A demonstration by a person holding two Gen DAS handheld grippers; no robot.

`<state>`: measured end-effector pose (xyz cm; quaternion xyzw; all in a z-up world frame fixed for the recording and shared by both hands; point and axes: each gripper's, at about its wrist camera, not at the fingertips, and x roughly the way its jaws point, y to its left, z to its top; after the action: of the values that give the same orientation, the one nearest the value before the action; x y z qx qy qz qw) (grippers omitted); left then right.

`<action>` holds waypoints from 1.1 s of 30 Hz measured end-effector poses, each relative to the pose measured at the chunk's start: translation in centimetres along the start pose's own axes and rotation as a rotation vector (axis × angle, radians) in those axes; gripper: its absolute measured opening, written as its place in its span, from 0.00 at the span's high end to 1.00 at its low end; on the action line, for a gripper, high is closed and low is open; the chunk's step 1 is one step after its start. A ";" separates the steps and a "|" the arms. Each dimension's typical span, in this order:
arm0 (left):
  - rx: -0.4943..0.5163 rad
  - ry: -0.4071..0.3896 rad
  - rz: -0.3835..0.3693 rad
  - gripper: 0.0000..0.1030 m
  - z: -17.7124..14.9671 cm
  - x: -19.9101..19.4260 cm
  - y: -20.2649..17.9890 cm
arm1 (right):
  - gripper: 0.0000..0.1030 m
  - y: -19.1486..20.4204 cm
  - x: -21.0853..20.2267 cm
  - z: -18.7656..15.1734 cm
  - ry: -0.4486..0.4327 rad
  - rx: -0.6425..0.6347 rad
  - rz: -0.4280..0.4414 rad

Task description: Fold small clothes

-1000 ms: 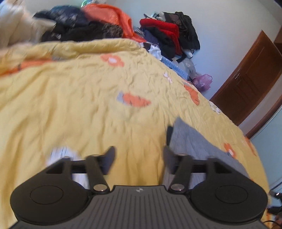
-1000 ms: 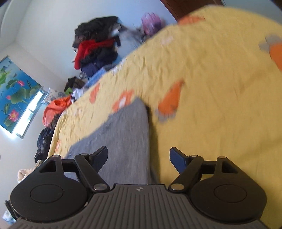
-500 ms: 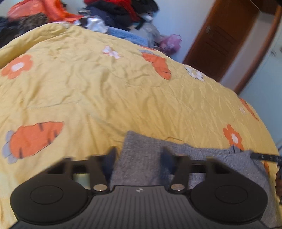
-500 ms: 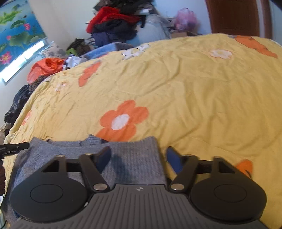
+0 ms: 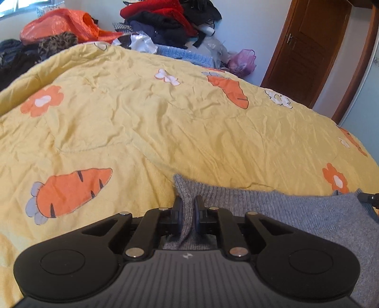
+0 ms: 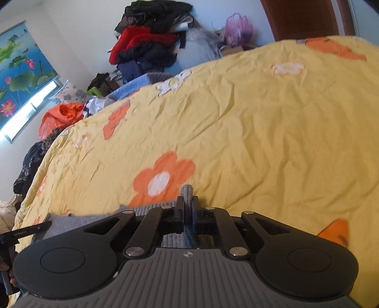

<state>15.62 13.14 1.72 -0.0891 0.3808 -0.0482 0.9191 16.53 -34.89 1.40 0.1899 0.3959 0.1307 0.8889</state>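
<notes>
A grey knit garment (image 5: 284,208) lies flat on the yellow bedspread (image 5: 165,132) near its front edge. My left gripper (image 5: 188,206) is shut on the garment's left corner, and a fold of knit bulges up between the pads. In the right wrist view, my right gripper (image 6: 188,205) has its jaws closing on the opposite corner of the grey garment (image 6: 187,189), pads pressing on a tuft that sticks up past them. The left gripper's finger (image 6: 30,229) shows at that view's left edge. The garment's near part is hidden under both gripper bodies.
A heap of red and dark clothes (image 5: 165,19) and an orange plastic bag (image 5: 61,26) lie past the bed's far edge. A purple bag (image 5: 241,59) sits by the brown door (image 5: 308,47). A window with a lotus blind (image 6: 21,78) is at the left.
Both grippers swung over to the grey garment's far corners and went from open to shut on the fabric. The views now hold steady.
</notes>
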 end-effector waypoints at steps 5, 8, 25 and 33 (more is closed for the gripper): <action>0.021 -0.083 0.093 0.81 0.3 -3.8 -1.5 | 0.39 2.1 -3.5 -0.6 -0.110 -0.072 -0.066; -0.023 -0.177 0.035 0.07 -0.3 -6.3 -3.4 | 0.39 5.2 -5.7 -1.0 -0.188 -0.146 -0.060; 0.160 -0.044 0.131 0.00 -4.1 0.7 -7.8 | 0.06 8.3 1.1 -6.3 -0.083 -0.392 -0.244; 0.233 -0.195 0.115 0.00 -7.3 -7.3 -11.4 | 0.10 12.2 -5.9 -9.0 -0.158 -0.302 -0.053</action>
<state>5.07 2.19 4.02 0.0357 0.2859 -0.0302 0.9571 4.89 -24.13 5.05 0.0534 0.3055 0.1499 0.9388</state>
